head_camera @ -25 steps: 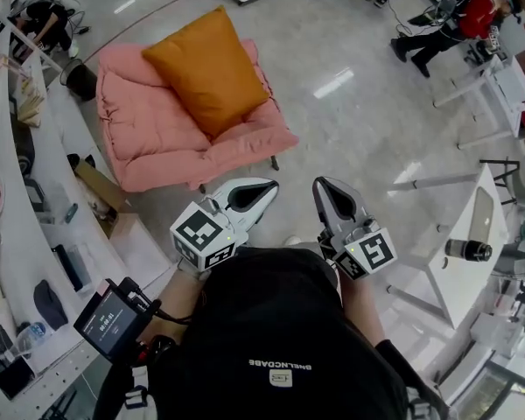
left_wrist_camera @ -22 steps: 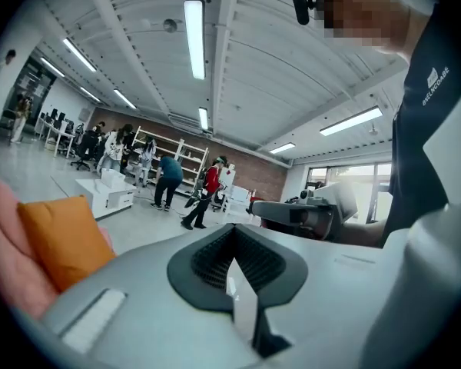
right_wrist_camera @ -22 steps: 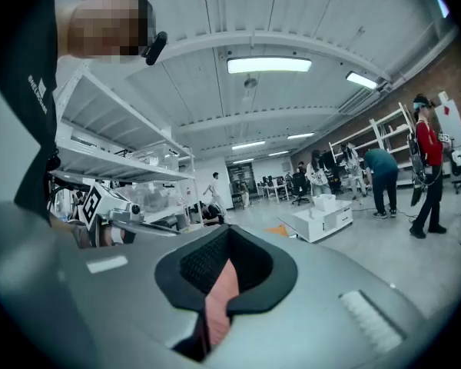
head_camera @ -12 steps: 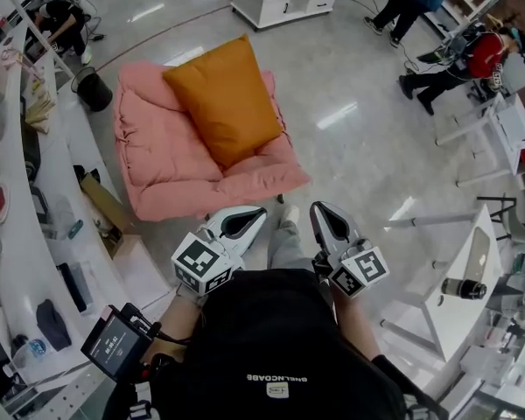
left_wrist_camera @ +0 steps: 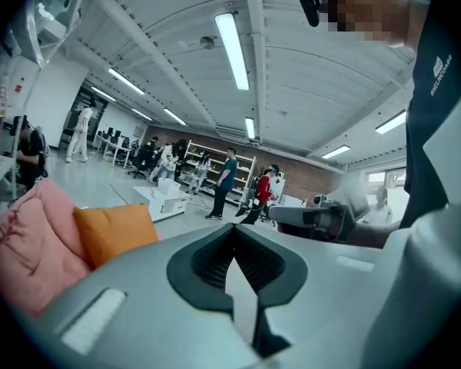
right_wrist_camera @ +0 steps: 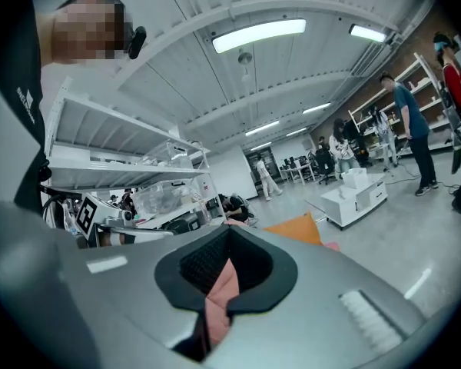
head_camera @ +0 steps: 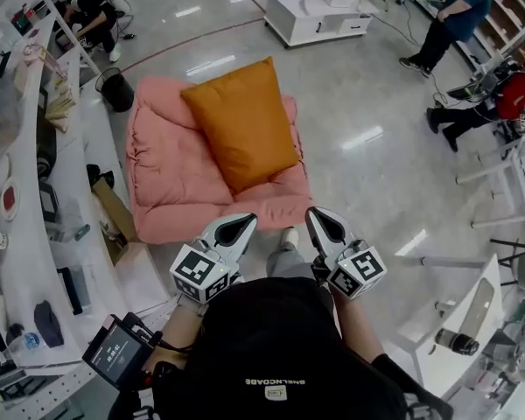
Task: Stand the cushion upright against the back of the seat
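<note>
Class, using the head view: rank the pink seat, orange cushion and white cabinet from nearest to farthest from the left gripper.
1. Pink seat, just ahead of the left gripper.
2. Orange cushion, on the seat, farther back.
3. White cabinet, far across the floor.

The left gripper and right gripper point forward side by side, jaws closed together on nothing.
</note>
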The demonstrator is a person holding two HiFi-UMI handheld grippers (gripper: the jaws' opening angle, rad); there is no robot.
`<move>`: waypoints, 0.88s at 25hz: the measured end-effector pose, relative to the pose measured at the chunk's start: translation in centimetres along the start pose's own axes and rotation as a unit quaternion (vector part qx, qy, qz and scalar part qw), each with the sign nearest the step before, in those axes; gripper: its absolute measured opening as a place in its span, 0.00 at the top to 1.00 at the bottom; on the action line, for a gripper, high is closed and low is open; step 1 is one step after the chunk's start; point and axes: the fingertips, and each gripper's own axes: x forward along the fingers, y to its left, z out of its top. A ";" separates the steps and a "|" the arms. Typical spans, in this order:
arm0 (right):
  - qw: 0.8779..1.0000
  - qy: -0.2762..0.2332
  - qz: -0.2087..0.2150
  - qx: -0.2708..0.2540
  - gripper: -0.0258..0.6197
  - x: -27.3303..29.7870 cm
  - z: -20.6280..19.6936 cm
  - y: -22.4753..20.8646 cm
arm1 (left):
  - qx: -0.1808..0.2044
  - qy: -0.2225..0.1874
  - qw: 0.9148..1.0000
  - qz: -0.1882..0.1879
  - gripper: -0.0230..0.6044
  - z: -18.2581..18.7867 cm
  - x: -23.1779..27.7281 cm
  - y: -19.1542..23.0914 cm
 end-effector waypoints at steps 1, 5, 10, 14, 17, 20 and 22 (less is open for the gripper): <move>1.000 0.002 0.007 0.001 0.95 0.6 0.2 -0.9 | 0.000 0.002 1.000 0.010 0.93 0.2 0.8 0.5; 0.999 0.016 0.025 -0.018 0.95 2.4 1.4 -4.7 | 0.006 0.011 0.999 0.041 0.93 1.0 4.4 2.0; 0.998 0.027 0.060 0.000 0.95 4.7 2.8 -8.9 | -0.002 0.014 0.996 0.087 0.88 2.2 8.0 4.0; 0.994 0.043 0.098 -0.010 0.95 5.9 4.2 -11.9 | -0.011 0.017 0.992 0.128 0.83 3.1 11.0 4.7; 0.992 0.050 0.118 -0.002 0.95 6.8 5.4 -13.8 | -0.013 0.022 0.989 0.147 0.82 3.7 13.0 5.0; 0.990 0.057 0.132 -0.003 0.95 7.6 6.0 -15.2 | -0.016 0.026 0.985 0.169 0.80 3.9 13.8 5.6; 0.989 0.060 0.136 -0.001 0.95 8.2 6.2 -15.9 | -0.021 0.031 0.983 0.179 0.78 3.8 13.9 6.1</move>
